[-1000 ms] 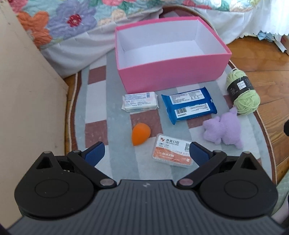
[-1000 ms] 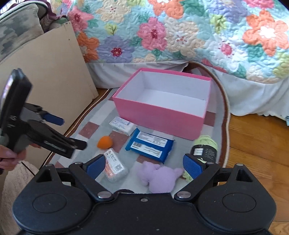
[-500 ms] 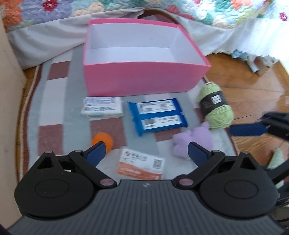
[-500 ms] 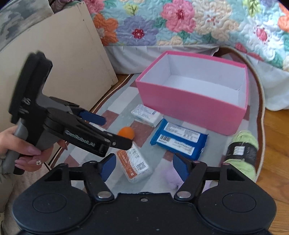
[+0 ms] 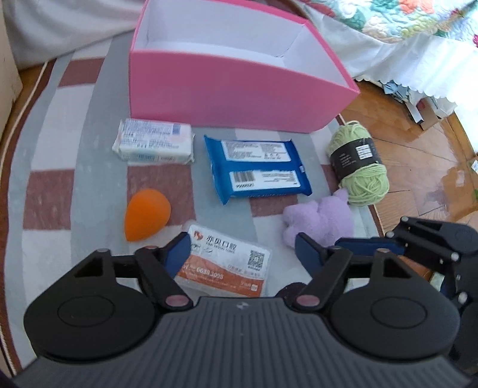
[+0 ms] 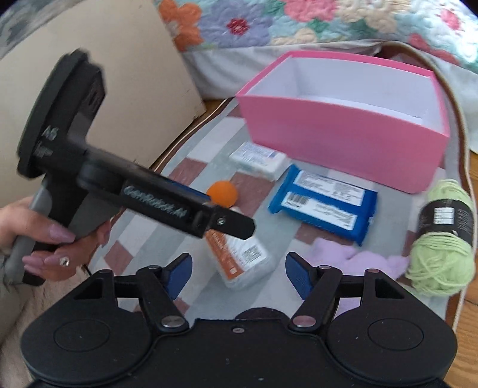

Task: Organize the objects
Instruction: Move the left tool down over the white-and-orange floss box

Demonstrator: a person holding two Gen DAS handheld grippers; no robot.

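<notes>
An orange-and-white flat pack [image 5: 230,262] lies on the checked rug [image 5: 53,194]. My left gripper [image 5: 243,253] hangs just over it with its jaws closing. The pack sits between the fingers; the right pad stands clear of it. My right gripper [image 6: 239,273] is open with nothing gripped, low over the rug, with a purple plush toy [image 6: 358,259] just to its right. Beyond lie an orange egg-shaped sponge [image 5: 146,215], a white pack [image 5: 154,144], a blue wipes pack [image 5: 257,170] and a green yarn ball [image 5: 358,167]. The pink box [image 5: 233,89] behind them shows only bare white walls.
A beige board [image 6: 134,74] stands at the rug's left edge. A bed with a floral quilt [image 6: 298,21] rises behind the box. Wooden floor [image 5: 418,179] lies to the right of the rug, with papers under the bed skirt. A person's hand [image 6: 44,241] holds the left gripper.
Both grippers have sunk toward the rug and tilted further down. The jaws of both have narrowed. The right gripper has come into the left wrist view beside the plush.
</notes>
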